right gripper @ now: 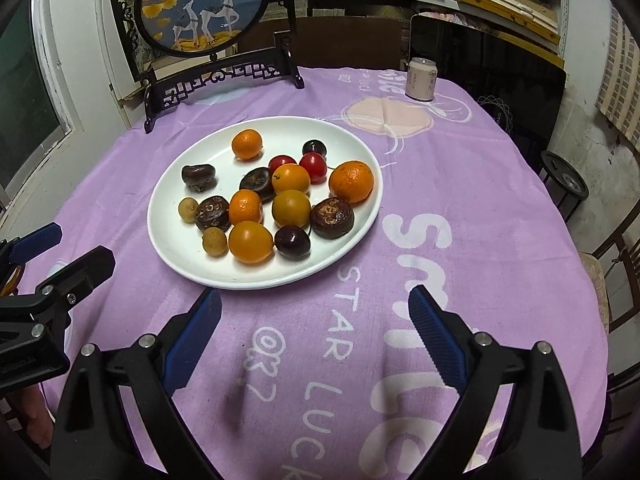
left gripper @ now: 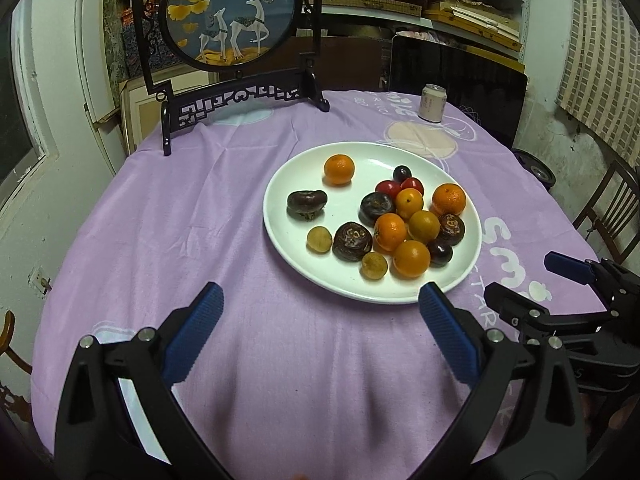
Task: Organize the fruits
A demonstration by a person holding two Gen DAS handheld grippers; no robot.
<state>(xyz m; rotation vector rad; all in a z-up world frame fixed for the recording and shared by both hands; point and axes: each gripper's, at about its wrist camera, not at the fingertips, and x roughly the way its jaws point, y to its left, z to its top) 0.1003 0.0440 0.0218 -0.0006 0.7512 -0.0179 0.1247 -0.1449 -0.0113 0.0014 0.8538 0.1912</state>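
Observation:
A white plate (left gripper: pixel 280 216) (right gripper: pixel 168 216) on the purple tablecloth holds several fruits: oranges (left gripper: pixel 339 169) (right gripper: pixel 247 144), yellow-orange kumquats (left gripper: pixel 411 258) (right gripper: pixel 251 241), dark water chestnuts (left gripper: pixel 306 204) (right gripper: pixel 199 177), red cherry tomatoes (left gripper: pixel 387 188) (right gripper: pixel 313 167), dark cherries (left gripper: pixel 401 173) (right gripper: pixel 292 242) and small tan longans (left gripper: pixel 319 239) (right gripper: pixel 215 241). My left gripper (left gripper: pixel 320 300) is open and empty, just short of the plate's near rim. My right gripper (right gripper: pixel 314 300) is open and empty, near the plate's front right; it also shows in the left wrist view (left gripper: pixel 520 276).
A framed round deer picture on a black stand (left gripper: pixel 236 12) (right gripper: pixel 200 4) stands at the table's back left. A drink can (left gripper: pixel 432 103) (right gripper: pixel 420 80) stands at the back right. A black panel (left gripper: pixel 460 76) and a wooden chair (left gripper: pixel 608 216) are beyond the right edge.

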